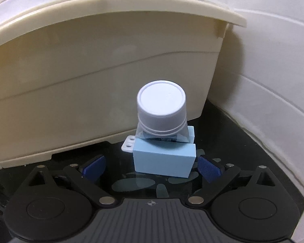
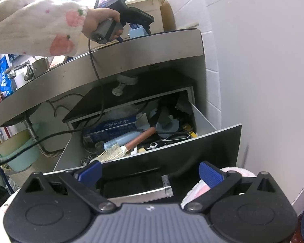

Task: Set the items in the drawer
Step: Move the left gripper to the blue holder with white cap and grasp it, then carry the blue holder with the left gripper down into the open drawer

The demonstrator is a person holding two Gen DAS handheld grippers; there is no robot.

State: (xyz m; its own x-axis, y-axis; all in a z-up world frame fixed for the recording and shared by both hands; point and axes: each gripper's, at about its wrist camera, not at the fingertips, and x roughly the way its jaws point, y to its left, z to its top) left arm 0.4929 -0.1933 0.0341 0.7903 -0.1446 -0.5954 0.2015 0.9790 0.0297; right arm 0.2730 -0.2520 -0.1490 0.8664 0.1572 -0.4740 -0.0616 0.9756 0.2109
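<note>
the left gripper [image 1: 151, 167] is hanging released around the blue box [image 1: 165, 163], right pad touching; centring before clenching looks wise, while the right gripper [image 2: 150, 175], also released, is waiting before the open drawer [image 2: 172, 141]

The cap [image 1: 161, 109] hides the bottle's label; the drawer [image 2: 223, 139] back lies in shadow at 12 o'clock, contents indistinct.
</note>
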